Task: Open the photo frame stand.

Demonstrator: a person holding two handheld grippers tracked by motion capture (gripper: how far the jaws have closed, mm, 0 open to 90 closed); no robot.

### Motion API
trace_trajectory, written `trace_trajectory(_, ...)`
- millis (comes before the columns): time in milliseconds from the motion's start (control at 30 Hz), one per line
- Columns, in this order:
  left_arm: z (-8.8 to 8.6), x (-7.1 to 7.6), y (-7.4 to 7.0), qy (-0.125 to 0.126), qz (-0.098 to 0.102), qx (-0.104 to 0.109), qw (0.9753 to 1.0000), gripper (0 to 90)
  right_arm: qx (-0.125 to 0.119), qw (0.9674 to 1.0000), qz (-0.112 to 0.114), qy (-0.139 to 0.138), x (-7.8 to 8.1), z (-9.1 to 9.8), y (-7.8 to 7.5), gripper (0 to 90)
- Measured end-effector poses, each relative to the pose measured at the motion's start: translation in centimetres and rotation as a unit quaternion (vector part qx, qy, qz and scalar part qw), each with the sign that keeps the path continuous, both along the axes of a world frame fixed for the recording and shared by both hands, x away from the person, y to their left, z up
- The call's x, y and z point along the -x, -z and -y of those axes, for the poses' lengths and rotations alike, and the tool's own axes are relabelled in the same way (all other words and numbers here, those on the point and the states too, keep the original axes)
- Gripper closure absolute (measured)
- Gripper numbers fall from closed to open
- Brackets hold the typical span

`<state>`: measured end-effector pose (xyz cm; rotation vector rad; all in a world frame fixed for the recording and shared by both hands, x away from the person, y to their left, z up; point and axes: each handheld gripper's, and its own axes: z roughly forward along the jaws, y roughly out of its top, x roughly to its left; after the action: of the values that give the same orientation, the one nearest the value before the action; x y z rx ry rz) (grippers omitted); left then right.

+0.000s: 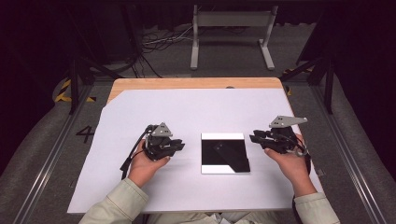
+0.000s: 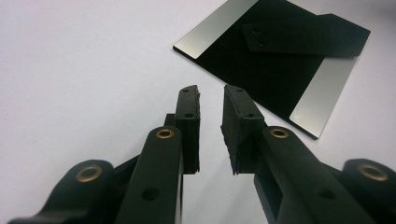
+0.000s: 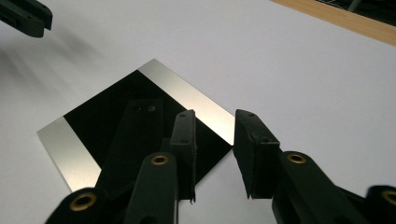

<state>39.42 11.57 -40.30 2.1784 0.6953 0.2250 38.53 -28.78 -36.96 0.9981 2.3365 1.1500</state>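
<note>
A square, glossy, mirror-like plate (image 1: 224,153) lies flat on the white sheet, between my two hands. It reflects dark shapes and has bright strips along two edges. My left gripper (image 1: 180,145) is held just left of the plate and points toward it, open with nothing between its jaws. In the left gripper view the plate (image 2: 275,65) lies ahead and to the right of the left gripper (image 2: 211,91). My right gripper (image 1: 254,137) hovers at the plate's right edge, open and empty. In the right gripper view, the right gripper (image 3: 214,116) stands over a corner of the plate (image 3: 112,116).
The white sheet (image 1: 187,112) covers most of a wooden table, whose bare far edge (image 1: 196,83) shows beyond it. A white metal stand (image 1: 231,28) and cables lie on the floor behind. Dark frame legs stand at both sides of the table.
</note>
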Motion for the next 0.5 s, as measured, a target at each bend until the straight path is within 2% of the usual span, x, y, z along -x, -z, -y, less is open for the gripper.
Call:
trace_trajectory(300,-0.4,1.1,0.0,0.018,0.025,-0.007,0.9995,73.9,0.013,0.9994,0.014,-0.030,1.4,0.3,-0.9,63.4)
trace_trajectory(433,-0.6,1.4,-0.1,0.030,0.026,0.006,0.9992,72.9,0.009,0.9989,0.017,-0.042,1.9,0.5,-1.0,61.5)
trace_trajectory(500,-0.9,1.6,-0.1,0.039,0.028,0.019,0.9987,72.5,0.005,0.9987,0.019,-0.048,2.0,0.6,-1.0,60.9)
